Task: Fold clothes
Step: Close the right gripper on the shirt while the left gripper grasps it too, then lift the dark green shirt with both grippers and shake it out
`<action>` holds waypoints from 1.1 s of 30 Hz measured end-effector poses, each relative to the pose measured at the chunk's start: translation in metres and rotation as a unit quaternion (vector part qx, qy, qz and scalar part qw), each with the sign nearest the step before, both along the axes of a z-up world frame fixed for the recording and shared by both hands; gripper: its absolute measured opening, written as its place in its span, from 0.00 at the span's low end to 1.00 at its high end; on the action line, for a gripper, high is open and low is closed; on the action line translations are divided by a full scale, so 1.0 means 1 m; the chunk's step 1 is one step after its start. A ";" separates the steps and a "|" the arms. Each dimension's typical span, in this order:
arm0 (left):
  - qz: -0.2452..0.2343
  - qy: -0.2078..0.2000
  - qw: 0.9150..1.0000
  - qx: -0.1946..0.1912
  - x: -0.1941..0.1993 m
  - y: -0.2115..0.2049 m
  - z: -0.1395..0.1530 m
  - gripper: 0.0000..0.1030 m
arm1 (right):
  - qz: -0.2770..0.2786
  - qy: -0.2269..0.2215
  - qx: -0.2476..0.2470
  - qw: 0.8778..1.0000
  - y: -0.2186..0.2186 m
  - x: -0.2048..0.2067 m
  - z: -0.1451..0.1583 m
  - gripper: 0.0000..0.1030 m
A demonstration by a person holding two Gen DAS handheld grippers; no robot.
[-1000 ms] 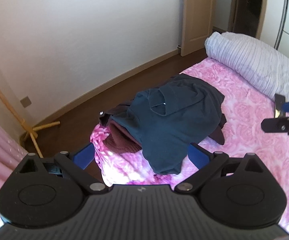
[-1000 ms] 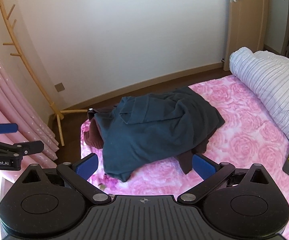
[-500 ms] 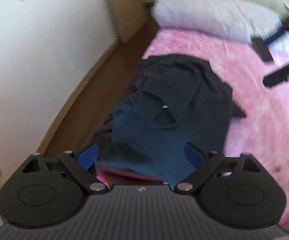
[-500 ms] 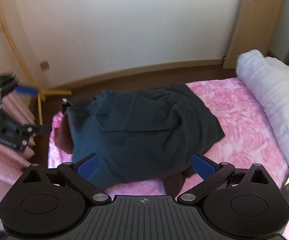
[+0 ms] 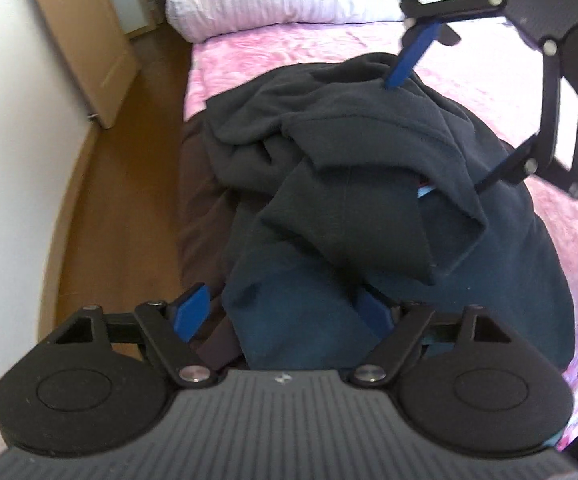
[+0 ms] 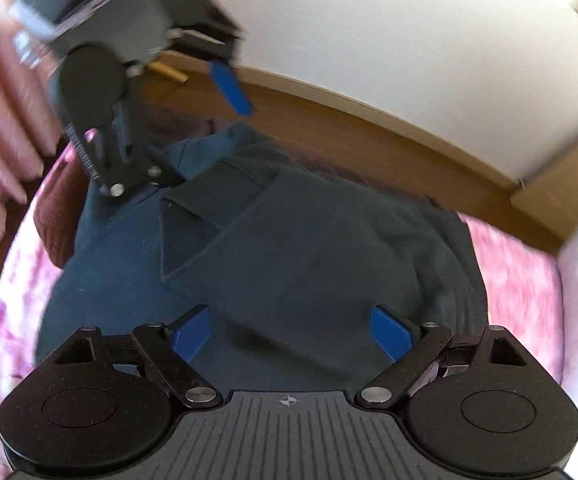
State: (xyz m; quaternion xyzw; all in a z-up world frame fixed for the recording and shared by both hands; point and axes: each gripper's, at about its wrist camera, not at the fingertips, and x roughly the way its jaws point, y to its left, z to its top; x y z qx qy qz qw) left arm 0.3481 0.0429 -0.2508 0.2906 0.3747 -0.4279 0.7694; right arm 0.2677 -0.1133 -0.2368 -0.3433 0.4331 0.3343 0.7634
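A dark teal garment (image 5: 369, 208) lies crumpled on the pink floral bed (image 5: 273, 56), and a maroon garment (image 5: 197, 208) shows under its left side. My left gripper (image 5: 283, 312) is open, low over the near edge of the teal cloth, nothing between its fingers. My right gripper (image 5: 409, 136) comes in from the upper right, open, one blue finger on top of a fold and the other tucked under it. In the right wrist view, my right gripper (image 6: 291, 332) stands open over the teal garment (image 6: 289, 240). My left gripper (image 6: 197, 132) hangs open above the collar, beside the maroon garment (image 6: 55, 224).
A rolled striped duvet (image 5: 281, 4) lies at the head of the bed. Wooden floor (image 5: 121, 200) runs along the bed's left side to a white wall and a door (image 5: 89, 40). Pink curtains (image 6: 1, 120) hang at the left in the right wrist view.
Both grippers have dropped close onto the clothes pile, still open. The left swung round to look up the bed. The right now straddles a fold of the teal garment.
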 end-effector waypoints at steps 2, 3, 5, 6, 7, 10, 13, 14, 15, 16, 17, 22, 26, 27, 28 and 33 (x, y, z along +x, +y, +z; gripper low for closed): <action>-0.014 0.012 1.000 -0.005 0.004 -0.003 -0.004 0.56 | 0.016 -0.004 -0.009 1.000 0.005 0.007 -0.006 0.87; -0.020 0.019 1.000 -0.007 0.005 -0.004 -0.004 0.45 | 0.013 -0.002 -0.007 1.000 0.005 0.010 -0.005 0.87; -0.031 0.025 0.999 -0.005 0.002 -0.007 0.000 0.22 | 0.002 0.002 0.001 1.000 0.002 0.016 -0.002 0.62; -0.036 0.024 0.999 -0.003 0.000 -0.009 0.003 0.06 | -0.011 -0.001 0.007 1.000 -0.003 0.018 0.004 0.49; -0.037 0.011 0.999 -0.001 -0.004 -0.011 0.010 0.04 | -0.024 -0.003 0.013 1.000 -0.008 0.020 0.009 0.28; -0.062 -0.002 0.998 -0.029 -0.021 -0.015 0.042 0.04 | -0.074 -0.013 0.051 0.996 -0.030 0.023 0.032 0.16; -0.093 -0.011 0.994 -0.050 -0.044 -0.025 0.074 0.03 | -0.130 -0.051 0.086 0.986 -0.057 0.017 0.062 0.14; -0.104 -0.013 0.993 -0.061 -0.053 -0.030 0.086 0.03 | -0.152 -0.063 0.102 0.981 -0.069 0.010 0.074 0.14; -0.115 -0.012 0.991 -0.072 -0.063 -0.036 0.097 0.03 | -0.169 -0.075 0.113 0.976 -0.080 0.003 0.085 0.14; -0.132 -0.012 0.988 -0.083 -0.078 -0.044 0.109 0.03 | -0.184 -0.088 0.121 0.971 -0.092 -0.008 0.095 0.14; -0.150 -0.013 0.984 -0.094 -0.093 -0.051 0.122 0.03 | -0.199 -0.097 0.127 0.967 -0.104 -0.022 0.105 0.14; -0.237 -0.021 0.962 -0.132 -0.187 -0.116 0.177 0.02 | -0.279 -0.142 0.156 0.937 -0.175 -0.111 0.145 0.13; -0.295 -0.014 0.944 -0.146 -0.276 -0.177 0.205 0.02 | -0.332 -0.177 0.175 0.910 -0.239 -0.216 0.172 0.13; -0.302 -0.006 0.940 -0.156 -0.300 -0.193 0.212 0.02 | -0.345 -0.186 0.180 0.902 -0.255 -0.242 0.178 0.13; -0.309 0.002 0.936 -0.166 -0.324 -0.209 0.218 0.02 | -0.358 -0.194 0.184 0.895 -0.272 -0.268 0.185 0.13; -0.362 0.039 0.909 -0.205 -0.439 -0.289 0.243 0.02 | -0.404 -0.227 0.168 0.870 -0.341 -0.397 0.216 0.13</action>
